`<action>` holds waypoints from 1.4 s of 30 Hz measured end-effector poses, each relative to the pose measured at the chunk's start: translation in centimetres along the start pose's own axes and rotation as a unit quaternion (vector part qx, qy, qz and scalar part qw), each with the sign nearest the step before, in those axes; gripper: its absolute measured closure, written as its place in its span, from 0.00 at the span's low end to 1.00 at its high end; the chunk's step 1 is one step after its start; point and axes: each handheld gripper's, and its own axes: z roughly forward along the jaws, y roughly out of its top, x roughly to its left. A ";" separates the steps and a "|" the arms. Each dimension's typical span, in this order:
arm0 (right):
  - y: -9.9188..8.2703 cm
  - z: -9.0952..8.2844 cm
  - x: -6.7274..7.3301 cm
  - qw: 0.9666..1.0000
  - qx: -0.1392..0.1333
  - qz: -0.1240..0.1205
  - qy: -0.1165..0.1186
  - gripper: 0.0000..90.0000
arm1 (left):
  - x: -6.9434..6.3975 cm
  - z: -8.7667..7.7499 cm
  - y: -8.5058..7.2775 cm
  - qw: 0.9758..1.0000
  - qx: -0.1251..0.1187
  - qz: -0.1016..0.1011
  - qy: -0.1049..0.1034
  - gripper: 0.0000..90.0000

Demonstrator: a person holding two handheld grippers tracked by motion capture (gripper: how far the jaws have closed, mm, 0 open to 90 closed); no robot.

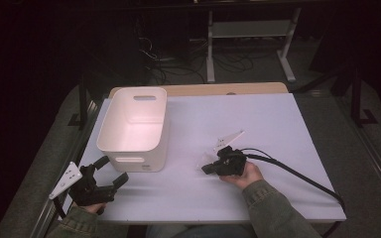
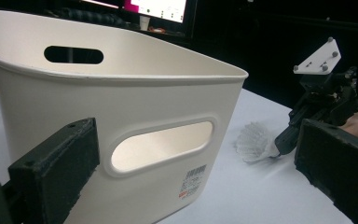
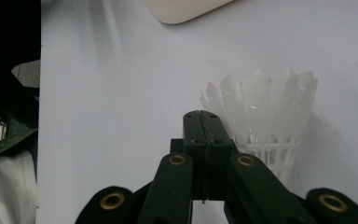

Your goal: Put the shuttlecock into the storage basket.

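Shuttlecock (image 3: 265, 116) just beside, perhaps touching, the closed right gripper (image 3: 204, 122).

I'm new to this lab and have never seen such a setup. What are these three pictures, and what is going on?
A person at a white table holds a hand-held gripper in each hand. The high view looks down from above; the other two come from cameras riding on each gripper, looking along its black jaws. A white plastic bin stands on the table. The left hand-held gripper points at it with jaws open, holding nothing. The right hand-held gripper has its jaws shut together beside a white shuttlecock on the table. Whether it grips the shuttlecock, I cannot tell.
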 end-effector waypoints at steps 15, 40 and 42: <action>0.0 -0.2 0.0 1.000 -0.005 0.001 0.003 0.98 | 0.0 0.0 0.0 1.000 0.000 -0.001 0.000 0.00; 0.7 -3.4 1.1 0.999 -0.012 0.039 -0.027 0.33 | -0.1 0.0 0.0 1.000 0.001 -0.003 0.001 0.00; 0.8 -3.6 1.0 0.998 -0.006 0.045 -0.032 0.28 | -0.1 0.0 0.0 1.000 0.000 -0.001 0.000 0.00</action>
